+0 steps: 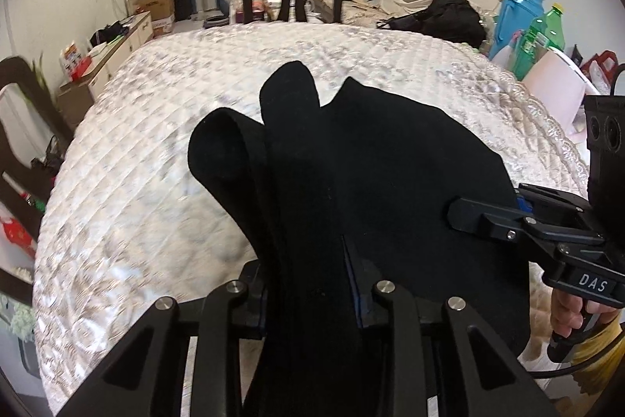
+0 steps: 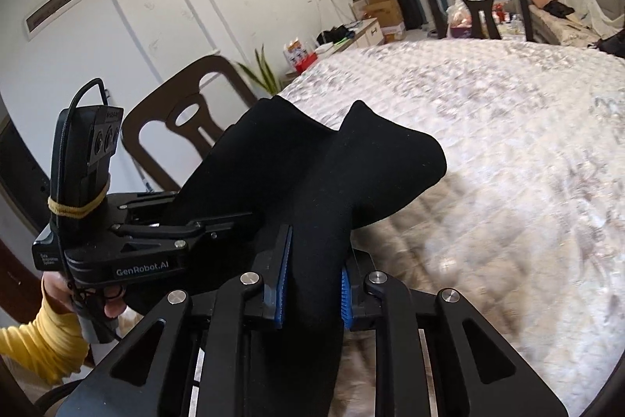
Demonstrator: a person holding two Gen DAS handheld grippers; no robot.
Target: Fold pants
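Two grippers, one pair of black pants, both clamped and lifted over the quilted table!

My left gripper (image 1: 308, 284) pinches bunched fabric of the pants (image 1: 351, 163), my right gripper (image 2: 312, 284) bites the other edge between its blue pads (image 2: 282, 284). Cloth runs forward from both jaws, loose ends drooping toward the table (image 1: 156, 143) ahead. Both sit side by side, equally near, so I reckon the lay-down goes straight forward.

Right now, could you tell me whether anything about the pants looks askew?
Yes: the black pants hang bunched between the left gripper and right gripper, with loose folds sticking up unevenly above the quilted table cover.
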